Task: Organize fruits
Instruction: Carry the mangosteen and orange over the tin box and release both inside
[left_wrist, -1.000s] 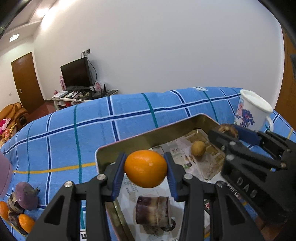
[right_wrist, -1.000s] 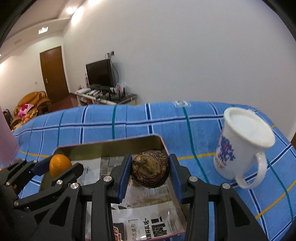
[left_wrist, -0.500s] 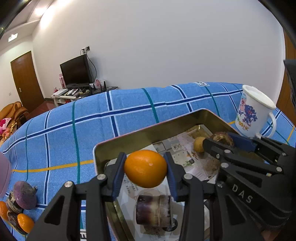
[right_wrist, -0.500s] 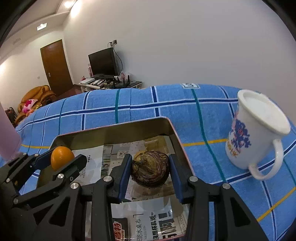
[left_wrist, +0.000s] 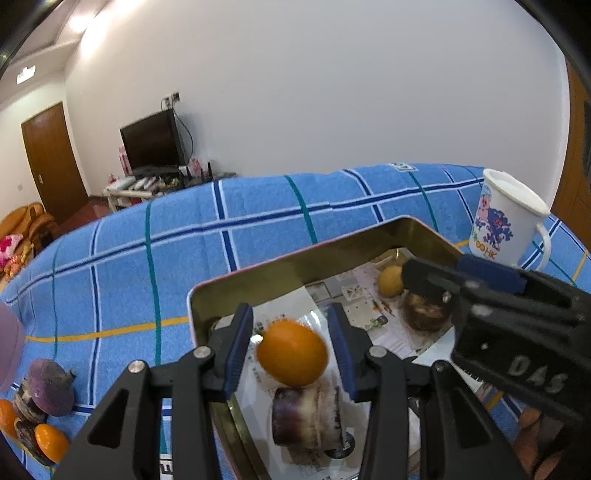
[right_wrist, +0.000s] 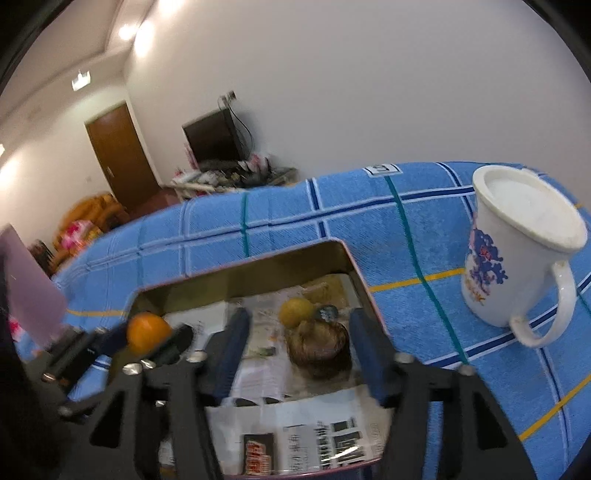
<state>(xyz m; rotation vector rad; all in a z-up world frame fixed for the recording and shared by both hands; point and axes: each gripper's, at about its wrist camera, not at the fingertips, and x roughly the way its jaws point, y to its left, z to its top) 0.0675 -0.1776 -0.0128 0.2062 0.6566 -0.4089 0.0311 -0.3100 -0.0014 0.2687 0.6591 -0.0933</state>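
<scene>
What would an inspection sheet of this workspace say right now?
Surface: blue plaid cloth.
Job's things: orange and brown fruit in the paper-lined metal tray, with a small yellow fruit; more fruit heaped outside.
Clutter: white mug.
Grippers: left hand-held gripper and right hand-held gripper just opening, pads clear of the fruit between them.
Cables: wire by the television.
Surroundings: door.

white wall (left_wrist: 332, 92), brown door (left_wrist: 51, 162), dark television (left_wrist: 153, 142).
</scene>
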